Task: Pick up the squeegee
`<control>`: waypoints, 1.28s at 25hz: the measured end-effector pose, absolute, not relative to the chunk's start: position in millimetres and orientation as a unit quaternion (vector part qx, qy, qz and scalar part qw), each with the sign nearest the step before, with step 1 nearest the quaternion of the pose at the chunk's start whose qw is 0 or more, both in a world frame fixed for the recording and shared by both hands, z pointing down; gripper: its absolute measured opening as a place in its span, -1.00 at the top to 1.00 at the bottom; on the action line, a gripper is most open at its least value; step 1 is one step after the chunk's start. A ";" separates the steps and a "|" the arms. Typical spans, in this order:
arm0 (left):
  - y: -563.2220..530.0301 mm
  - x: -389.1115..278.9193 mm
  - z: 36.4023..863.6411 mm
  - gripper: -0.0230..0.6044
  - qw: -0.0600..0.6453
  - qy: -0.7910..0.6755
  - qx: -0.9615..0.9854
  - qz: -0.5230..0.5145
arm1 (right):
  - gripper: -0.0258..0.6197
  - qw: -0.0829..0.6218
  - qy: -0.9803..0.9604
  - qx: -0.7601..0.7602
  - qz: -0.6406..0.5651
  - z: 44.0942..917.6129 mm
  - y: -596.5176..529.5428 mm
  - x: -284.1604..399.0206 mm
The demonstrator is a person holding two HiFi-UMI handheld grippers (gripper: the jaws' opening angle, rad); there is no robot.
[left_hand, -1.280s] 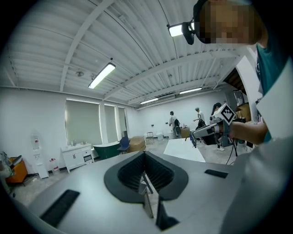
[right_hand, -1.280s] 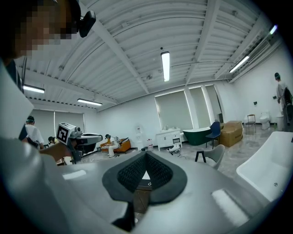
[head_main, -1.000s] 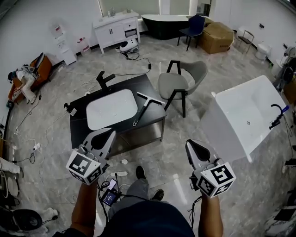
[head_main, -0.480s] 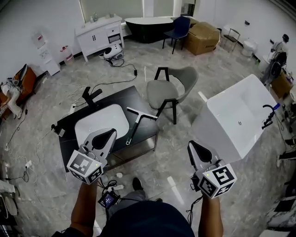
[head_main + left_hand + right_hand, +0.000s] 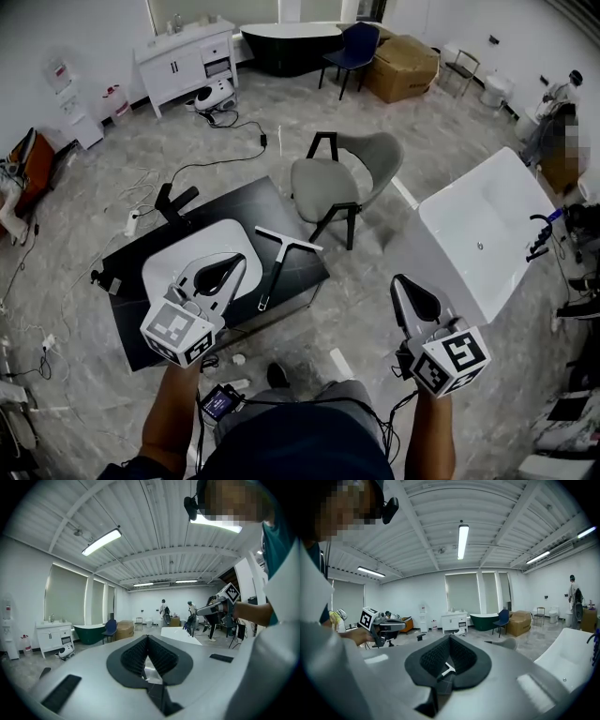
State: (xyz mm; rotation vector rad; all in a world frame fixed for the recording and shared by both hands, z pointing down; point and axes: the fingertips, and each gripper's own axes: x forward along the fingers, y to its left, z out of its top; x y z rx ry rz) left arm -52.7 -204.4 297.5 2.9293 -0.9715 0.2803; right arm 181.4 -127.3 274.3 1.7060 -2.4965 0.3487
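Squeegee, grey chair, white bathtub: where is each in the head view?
squeegee (image 5: 275,272), head view, middle of its handle.
grey chair (image 5: 323,180), head view, its seat.
white bathtub (image 5: 487,211), head view, its inner basin.

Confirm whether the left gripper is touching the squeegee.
Apart. Head view: the left gripper hangs over the white basin, dark tabletop showing between it and the squeegee.

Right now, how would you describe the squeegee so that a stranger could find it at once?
Look at the low black table beside the grey chair. The squeegee lies on it, right of the white basin: the only T-shaped tool, pale bar and thin handle.
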 end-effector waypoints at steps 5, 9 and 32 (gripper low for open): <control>-229.9 -53.9 315.8 0.91 0.037 -0.327 0.939 0.099 | 0.89 0.054 -0.827 0.547 0.119 282.2 -164.1 184.5; -245.9 -48.3 325.7 0.91 0.052 -0.347 0.930 0.110 | 0.89 0.061 -0.841 0.521 0.131 294.5 -196.4 187.7; -313.7 -21.5 448.2 0.86 0.143 -0.387 0.897 0.161 | 0.89 0.098 -0.863 0.455 0.198 389.1 -299.1 200.7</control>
